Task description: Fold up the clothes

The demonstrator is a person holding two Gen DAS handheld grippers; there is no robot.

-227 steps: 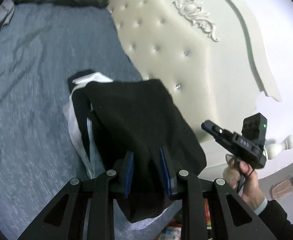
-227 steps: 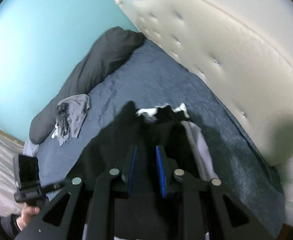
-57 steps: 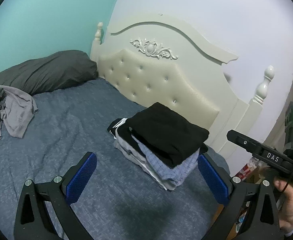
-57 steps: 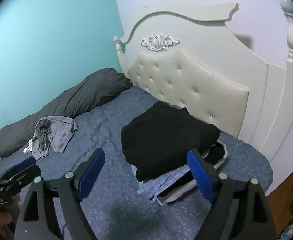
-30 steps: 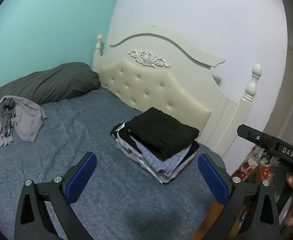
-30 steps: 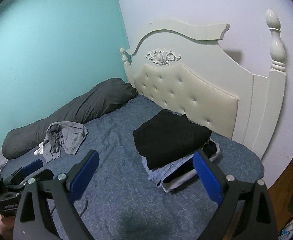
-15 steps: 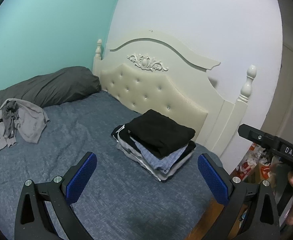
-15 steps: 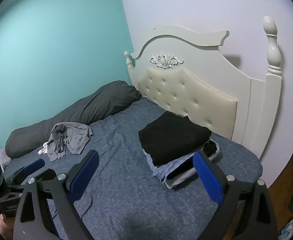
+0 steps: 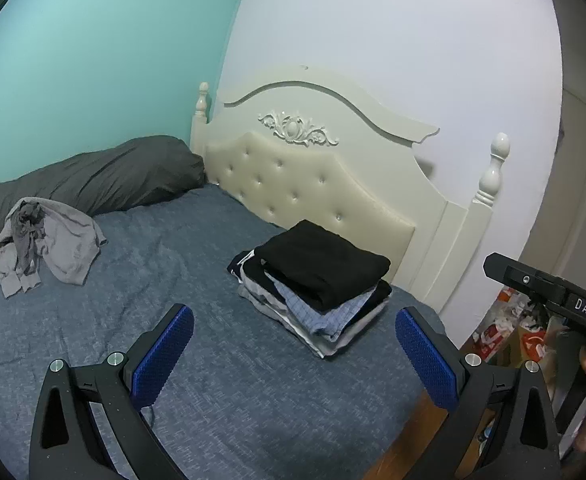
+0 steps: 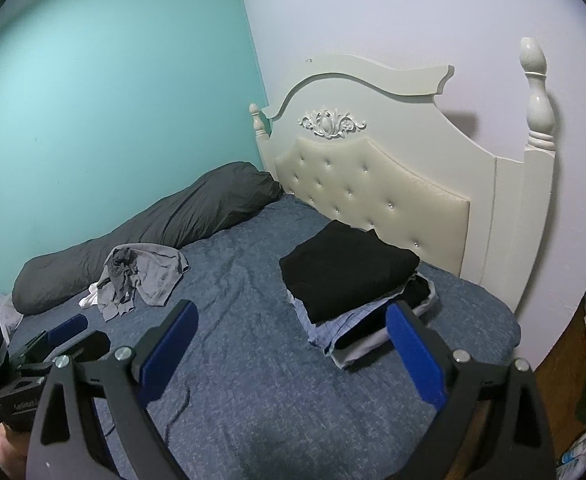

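A stack of folded clothes [image 9: 317,292] [image 10: 357,284] rests on the blue bed [image 9: 141,272] [image 10: 237,288] near the headboard, with a black garment [image 9: 321,266] [image 10: 347,266] on top and a blue checked one below. A crumpled grey garment [image 9: 41,240] [image 10: 141,276] lies unfolded toward the pillow side. My left gripper [image 9: 293,350] is open and empty, held back from the stack. Open too, with nothing between its pads, my right gripper [image 10: 289,348] hovers in front of the stack.
A dark grey long pillow [image 9: 89,184] [image 10: 153,224] runs along the teal wall. The cream tufted headboard [image 9: 313,184] [image 10: 377,184] stands behind the stack. Clutter sits on the floor [image 9: 505,328] beyond the bed's right edge. A hand holds the other gripper's handle [image 9: 549,296] [image 10: 21,372] at each view's edge.
Both grippers, earlier shut on the black garment, have let it go onto the stack and opened. In the last second they keep pulling back and up from the bed.
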